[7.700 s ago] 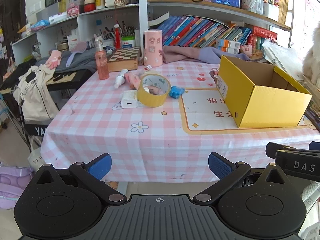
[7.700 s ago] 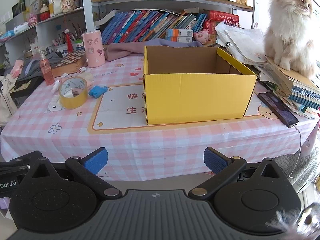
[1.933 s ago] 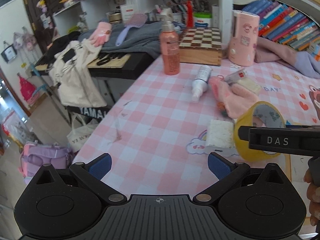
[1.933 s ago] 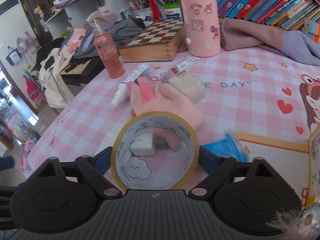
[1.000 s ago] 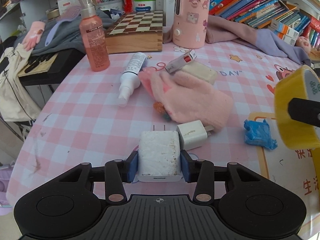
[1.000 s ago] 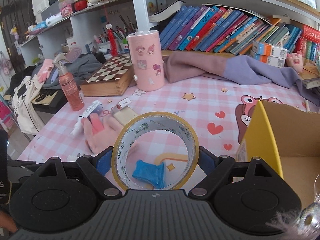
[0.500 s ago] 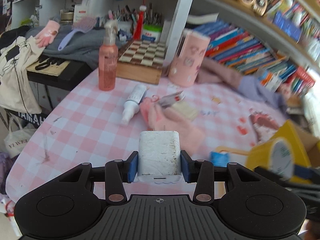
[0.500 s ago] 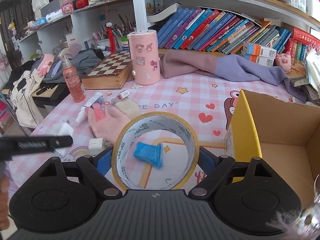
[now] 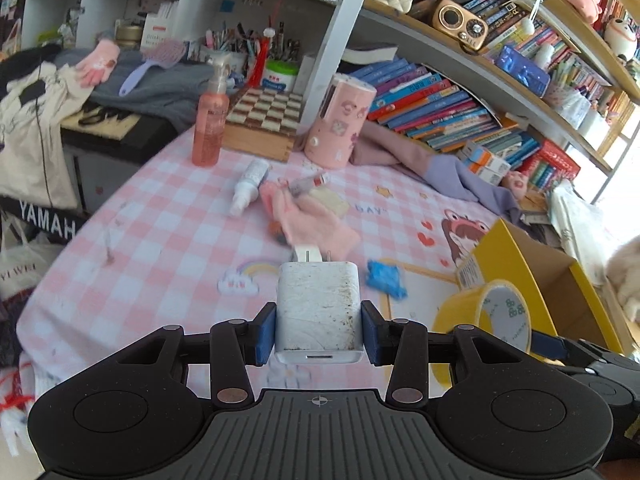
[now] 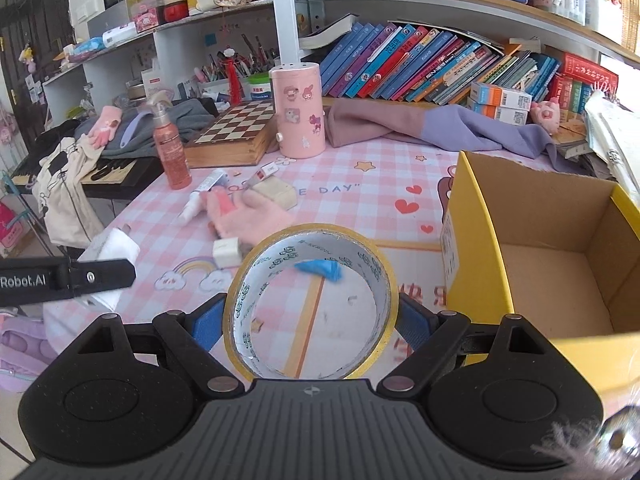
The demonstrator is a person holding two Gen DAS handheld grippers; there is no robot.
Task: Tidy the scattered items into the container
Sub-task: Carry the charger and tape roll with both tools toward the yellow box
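Now both loads are off the surface (image 9: 168, 216). My left hand-held gripper (image 9: 319, 330) is clamped on the white charger block (image 9: 319, 304), blue pads pressed to its sides, prongs pointing away from me; a second ago it lay on the checked cloth, now it rides above it. My right hand-held gripper (image 10: 308, 322) grips the yellow tape roll (image 10: 310, 304) across its width, and the yellow box (image 10: 540, 280) has slid in from 3 o'clock to fill the right of that view, its open mouth bare inside.

In the left view the box sits at about 3 o'clock, with the tape roll just in front of its near wall.

Left on the surface: small white plug (image 10: 226, 252), blue scrap (image 9: 386, 278), pink glove (image 9: 316, 220), white tube (image 9: 250, 186), beige block (image 10: 278, 192), around 11 to 12 o'clock of the charger.

Reading: two items in transit, none boxed yet. Tape looks nearest to release; charger should follow over the rim.
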